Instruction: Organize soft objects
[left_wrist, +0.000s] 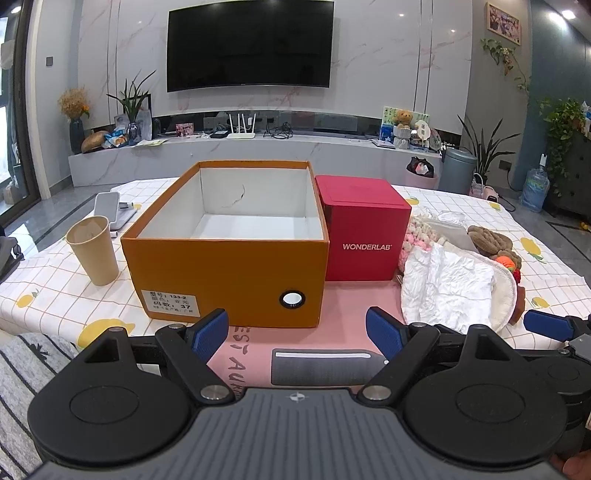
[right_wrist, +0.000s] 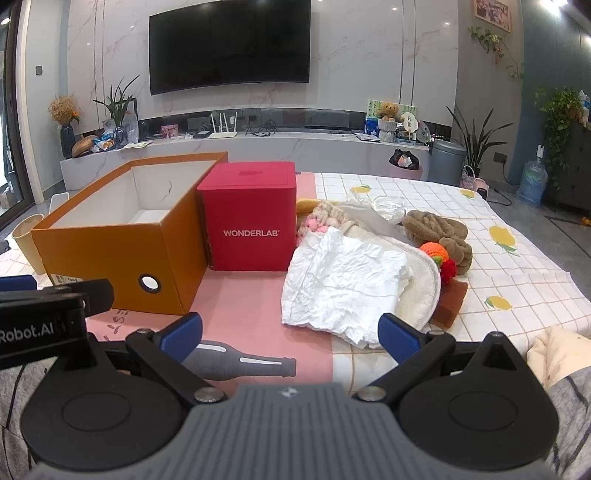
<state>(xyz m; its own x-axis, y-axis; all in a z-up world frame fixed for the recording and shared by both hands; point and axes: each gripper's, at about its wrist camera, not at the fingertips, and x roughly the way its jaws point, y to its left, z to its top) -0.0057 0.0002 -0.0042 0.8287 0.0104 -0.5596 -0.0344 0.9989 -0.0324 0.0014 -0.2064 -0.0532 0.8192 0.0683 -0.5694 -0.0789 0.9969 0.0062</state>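
An open orange shoebox with a white, empty inside stands on the table. A red WONDERLAB box stands right of it. Right of that lies a pile of soft things: a crumpled white cloth on top, a cream pad, a pink-and-cream knit piece, a brown plush and an orange-and-red knit item. My left gripper is open and empty before the shoebox. My right gripper is open and empty near the white cloth's front edge.
A brown paper cup stands left of the shoebox, with a white phone stand behind it. An orange-brown block lies under the pile's right side. A checked tablecloth with lemons covers the table; a pink mat lies in front.
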